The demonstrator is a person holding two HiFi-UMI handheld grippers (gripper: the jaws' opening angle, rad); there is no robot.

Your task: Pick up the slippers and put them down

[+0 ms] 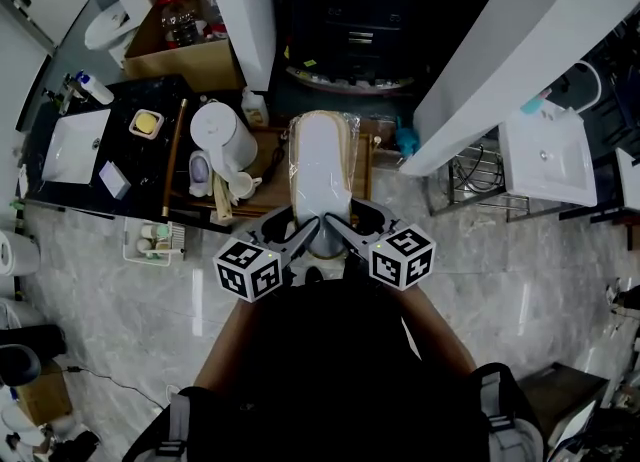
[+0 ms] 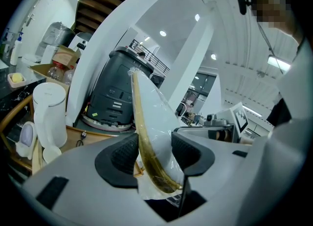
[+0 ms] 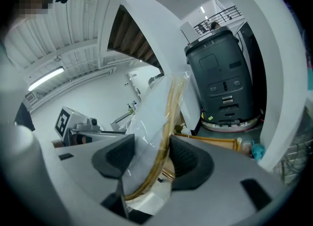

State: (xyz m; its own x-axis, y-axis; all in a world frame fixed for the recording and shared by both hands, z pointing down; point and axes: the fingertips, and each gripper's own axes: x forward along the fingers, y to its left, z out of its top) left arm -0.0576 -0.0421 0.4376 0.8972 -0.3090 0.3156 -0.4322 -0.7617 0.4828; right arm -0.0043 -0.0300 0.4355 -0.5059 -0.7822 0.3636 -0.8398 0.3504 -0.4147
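A pair of white slippers [image 1: 320, 175] with tan sole edges, wrapped in clear plastic, is held up in front of the person above a wooden tray. My left gripper [image 1: 298, 240] grips the near end of the pack from the left, and my right gripper [image 1: 345, 238] grips it from the right. In the left gripper view the slippers [image 2: 151, 117] stand on edge between the black pads of the left gripper [image 2: 154, 151], which press on them. In the right gripper view the slippers [image 3: 157, 115] sit the same way in the right gripper [image 3: 156, 154].
A white jug [image 1: 222, 135] and small cups stand on the wooden tray [image 1: 268, 140] at the left. A black counter with a basin [image 1: 75, 145] lies further left. A dark grey machine [image 2: 117, 90] stands ahead. White slanted beams [image 1: 500, 50] and a white sink [image 1: 548, 155] are at the right.
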